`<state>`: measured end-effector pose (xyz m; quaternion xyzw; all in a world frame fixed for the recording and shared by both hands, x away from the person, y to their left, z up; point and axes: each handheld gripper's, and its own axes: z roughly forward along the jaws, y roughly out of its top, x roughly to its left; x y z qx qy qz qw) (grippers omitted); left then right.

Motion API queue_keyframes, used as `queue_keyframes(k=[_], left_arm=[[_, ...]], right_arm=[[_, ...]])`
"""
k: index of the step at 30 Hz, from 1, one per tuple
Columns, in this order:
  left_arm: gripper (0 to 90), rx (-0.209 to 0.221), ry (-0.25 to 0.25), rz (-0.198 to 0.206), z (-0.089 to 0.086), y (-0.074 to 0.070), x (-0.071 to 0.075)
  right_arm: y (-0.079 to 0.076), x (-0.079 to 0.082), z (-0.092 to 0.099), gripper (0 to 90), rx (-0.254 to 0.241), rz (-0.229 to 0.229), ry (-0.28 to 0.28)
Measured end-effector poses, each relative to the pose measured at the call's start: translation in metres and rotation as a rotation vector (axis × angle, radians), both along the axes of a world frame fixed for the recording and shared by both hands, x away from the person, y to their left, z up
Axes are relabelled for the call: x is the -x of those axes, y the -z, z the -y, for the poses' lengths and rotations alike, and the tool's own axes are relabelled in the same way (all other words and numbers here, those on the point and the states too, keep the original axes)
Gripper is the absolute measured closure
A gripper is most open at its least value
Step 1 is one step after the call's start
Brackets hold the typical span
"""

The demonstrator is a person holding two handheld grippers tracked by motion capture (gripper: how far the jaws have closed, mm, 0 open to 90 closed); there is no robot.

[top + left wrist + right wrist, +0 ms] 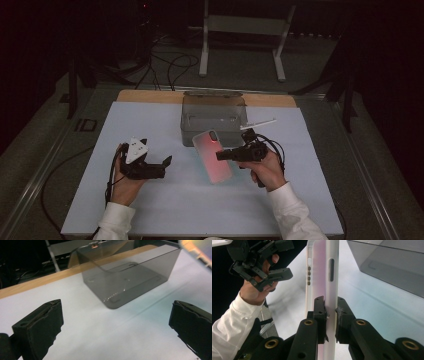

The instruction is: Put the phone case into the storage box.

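White paper covers the worktop (165, 200), where the right gripper (220, 155) pinches a pink phone case (212, 155) edge-on above the middle, apparently bound for the smoky clear box (214, 117) by the far edge, while the left gripper (167, 161) waits wide open, empty

No text, label, brand, number or sign can be read here. The phone case (322, 277) is plain on its pink back and white edge. The smoky clear box (125, 277) carries no legible marking either.
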<state>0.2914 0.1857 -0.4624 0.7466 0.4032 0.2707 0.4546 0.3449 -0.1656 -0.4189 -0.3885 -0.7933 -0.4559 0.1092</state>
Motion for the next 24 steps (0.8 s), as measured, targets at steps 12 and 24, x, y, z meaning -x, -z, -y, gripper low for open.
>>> queue_keyframes(k=[12, 24], left_arm=[[0.3, 0.015, -0.077, 0.034, -0.029, 0.018, 0.022], [0.3, 0.027, -0.112, 0.029, -0.043, 0.029, 0.033]], right_arm=[[-0.002, 0.000, -0.004, 81.9, 0.004, 0.016, 0.013], [-0.006, 0.002, -0.007, 81.8, 0.002, 0.012, 0.035]])
